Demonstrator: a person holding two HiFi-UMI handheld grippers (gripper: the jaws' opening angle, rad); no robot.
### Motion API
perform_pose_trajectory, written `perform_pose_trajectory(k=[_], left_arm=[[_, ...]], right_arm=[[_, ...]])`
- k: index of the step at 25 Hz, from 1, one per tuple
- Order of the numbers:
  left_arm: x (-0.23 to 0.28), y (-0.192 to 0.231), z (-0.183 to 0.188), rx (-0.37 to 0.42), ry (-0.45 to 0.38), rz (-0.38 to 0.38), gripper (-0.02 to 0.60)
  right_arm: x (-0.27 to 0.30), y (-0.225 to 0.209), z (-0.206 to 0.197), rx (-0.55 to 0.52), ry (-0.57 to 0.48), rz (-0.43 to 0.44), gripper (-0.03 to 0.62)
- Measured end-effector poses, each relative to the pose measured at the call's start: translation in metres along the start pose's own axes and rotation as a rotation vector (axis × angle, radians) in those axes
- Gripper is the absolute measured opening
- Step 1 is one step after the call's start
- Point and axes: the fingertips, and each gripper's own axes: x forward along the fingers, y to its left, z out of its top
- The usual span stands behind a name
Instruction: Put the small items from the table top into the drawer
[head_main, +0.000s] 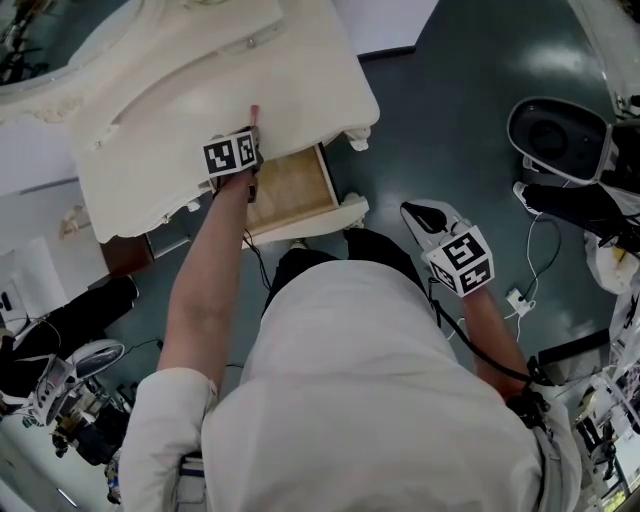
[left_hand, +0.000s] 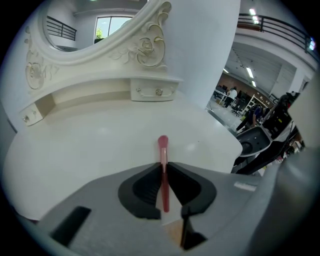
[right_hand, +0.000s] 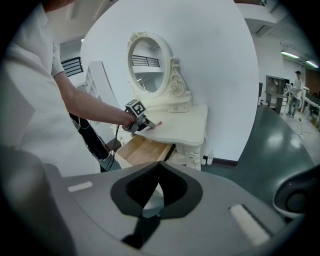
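**Left gripper** (left_hand: 163, 166) at the front edge of the white vanity counter (left_hand: 90, 145), its fingers clenched on a slim pink stick with a rounded tip (left_hand: 163, 149). The stick lies along the line of the fingers. Its tip points out over the counter top and its tail runs back between them. Whether it rests on the surface or sits just clear of it cannot be told.

Treat the stick as light, rigid and smooth; it is likely to swivel or slide if you pinch it near one end. Your hold sits around mid-shaft, which looks a sound place. Use modest pressure, since so thin a shaft may roll or snap.

The open drawer with a pale wooden floor (head_main: 295, 188) lies just below your hand.

**Right gripper** (right_hand: 159, 165), well apart from the vanity, has its fingers closed together on nothing.
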Motion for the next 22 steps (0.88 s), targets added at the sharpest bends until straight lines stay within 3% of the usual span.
perform_pose_trajectory(k=[10,22], left_arm=[[-0.035,-0.017,-0.047,0.051,-0.01,-0.128,0.044],[-0.059,-0.03,-0.128,0.261,0.049,-0.245,0.043]], right_arm=[[0.018,0.039,0.012,-0.027,-0.016,-0.007,0.002],[0.03,0.094,0.014,-0.036,0.014,-0.054,0.002]])
